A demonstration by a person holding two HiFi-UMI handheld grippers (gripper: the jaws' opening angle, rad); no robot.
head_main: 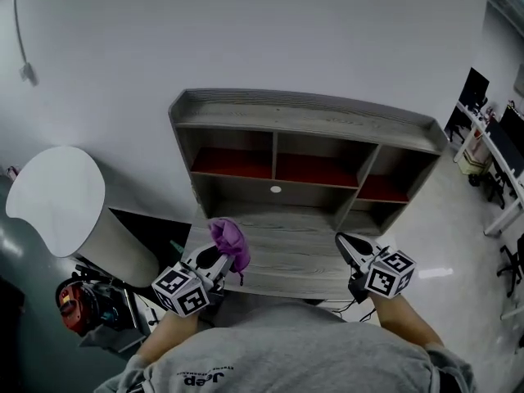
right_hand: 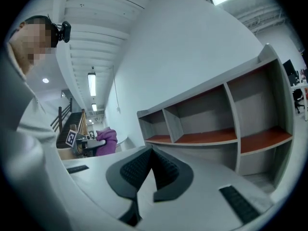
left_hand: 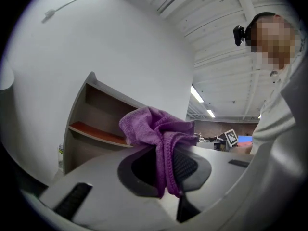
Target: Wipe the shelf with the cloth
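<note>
Purple cloth (head_main: 230, 241) clamped in left tool (head_main: 214, 260), bunched past its tip; right tool (head_main: 350, 246) closed, empty. Grey shelf (head_main: 304, 119) at 12 o'clock against white wall (head_main: 246, 31).

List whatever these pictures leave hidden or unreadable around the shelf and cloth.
1. Shelf, left gripper view: its far part sits behind the cloth.
2. Desk top, head view: near edge hidden by the person's shoulders.
3. Round spot on the shelf, head view: too small to identify.
4. Dust on the shelf: too fine in every view.
</note>
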